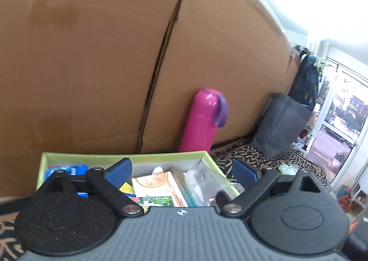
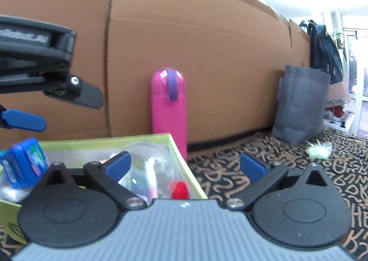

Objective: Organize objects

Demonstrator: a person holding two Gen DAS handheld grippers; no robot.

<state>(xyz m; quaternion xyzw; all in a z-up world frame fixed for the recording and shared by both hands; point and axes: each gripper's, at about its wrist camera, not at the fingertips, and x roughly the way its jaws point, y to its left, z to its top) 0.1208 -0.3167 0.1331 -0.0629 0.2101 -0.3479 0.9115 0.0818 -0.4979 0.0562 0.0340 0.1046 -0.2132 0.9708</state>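
Note:
A green box (image 1: 119, 155) (image 2: 181, 157) sits on the patterned cloth and holds a blue packet (image 2: 23, 164), an orange-and-white carton (image 1: 158, 185), clear plastic bags (image 1: 202, 182) and a red item (image 2: 179, 189). A pink bottle (image 1: 202, 118) (image 2: 169, 104) with a purple strap stands upright behind the box against the cardboard. My left gripper (image 1: 181, 171) is open and empty above the box; it also shows at the left of the right wrist view (image 2: 57, 109). My right gripper (image 2: 184, 164) is open and empty over the box's right corner.
A large cardboard box (image 1: 115, 54) (image 2: 207, 42) fills the back. A grey bag (image 1: 280, 123) (image 2: 301, 104) stands to the right. A pale green wad (image 2: 319, 150) (image 1: 287, 169) lies on the lettered cloth (image 2: 253, 157). A window is at the far right.

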